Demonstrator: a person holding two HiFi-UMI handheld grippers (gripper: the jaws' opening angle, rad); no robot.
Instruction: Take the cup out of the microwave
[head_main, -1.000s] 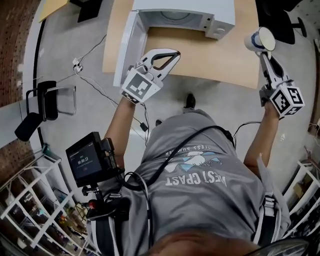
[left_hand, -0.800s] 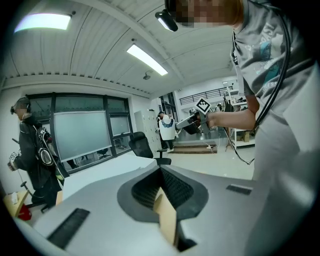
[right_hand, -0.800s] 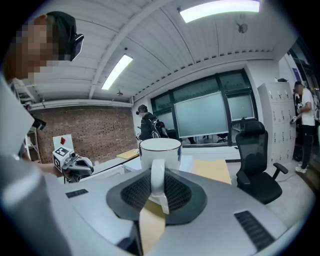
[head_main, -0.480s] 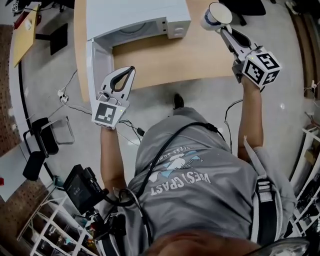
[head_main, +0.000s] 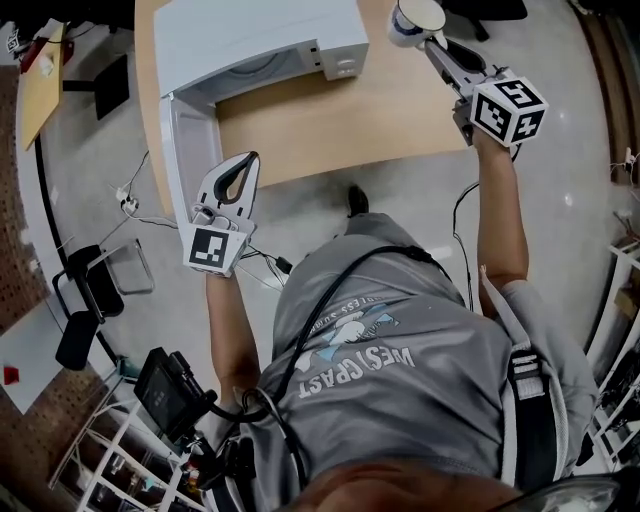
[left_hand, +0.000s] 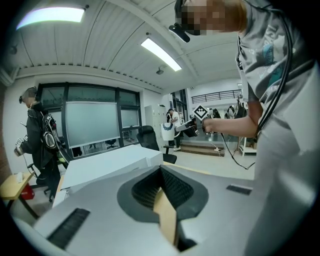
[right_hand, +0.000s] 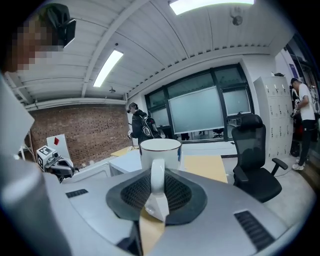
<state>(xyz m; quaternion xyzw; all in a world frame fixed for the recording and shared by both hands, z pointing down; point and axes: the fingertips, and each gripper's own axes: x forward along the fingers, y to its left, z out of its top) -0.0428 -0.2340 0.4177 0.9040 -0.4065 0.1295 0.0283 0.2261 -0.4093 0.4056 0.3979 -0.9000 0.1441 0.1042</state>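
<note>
A white cup hangs in the air over the wooden table, just right of the white microwave. My right gripper is shut on the cup's handle and holds the cup upright. The microwave's door stands open at the left. My left gripper is shut with nothing in it, in front of the table's edge beside the open door. The left gripper view also shows the cup at a distance, held in the right gripper.
A black office chair stands past the table's far right corner. On the floor to the left are another chair and cables. People stand in the background. White shelves are at the lower left.
My right gripper has carried the cup further out over the table, beside the microwave's right end. My left gripper has rolled a little and stays near the open door.
</note>
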